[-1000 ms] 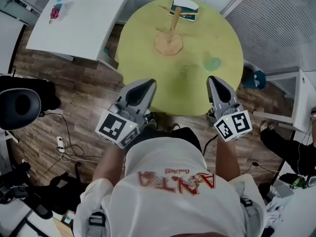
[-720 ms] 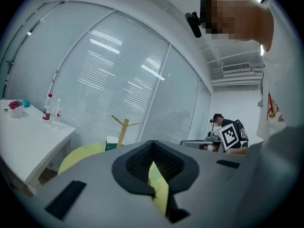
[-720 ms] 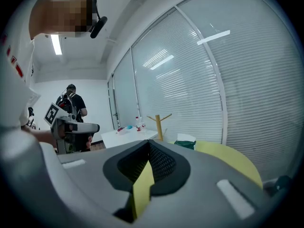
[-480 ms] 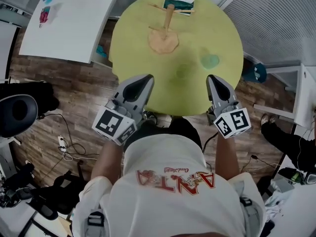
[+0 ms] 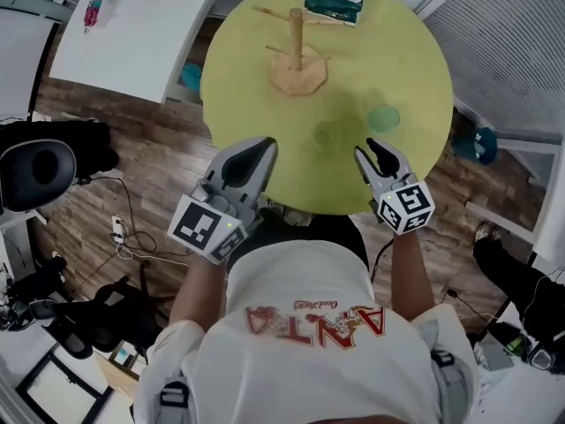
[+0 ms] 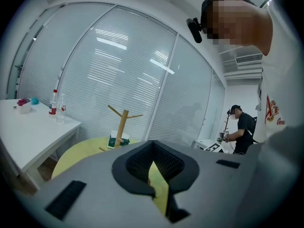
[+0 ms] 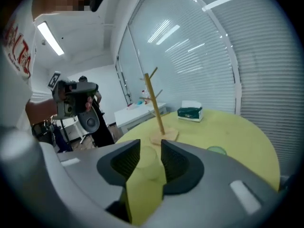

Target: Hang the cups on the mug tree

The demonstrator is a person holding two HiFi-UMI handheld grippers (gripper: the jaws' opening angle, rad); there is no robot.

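Here, the right gripper (image 5: 369,151), its empty jaws just parted, was held at the table's (image 5: 415,51) near edge; the left gripper (image 5: 256,147) was pressed together. A green cup (image 5: 384,118) and a barely discernible pale cup (image 5: 327,135) were set mid-table.

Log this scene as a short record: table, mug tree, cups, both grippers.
table: round yellow-green table
mug tree: wooden mug tree, upright on the far part of the table, no cup hung on it
cups: pale yellow-green translucent cup and green cup, both on the table, apart from each other
other: green tissue box beyond the tree
left gripper: jaws together, nothing between them
right gripper: jaws apart, just been opening; pale cup shows ahead through the gap, not gripped
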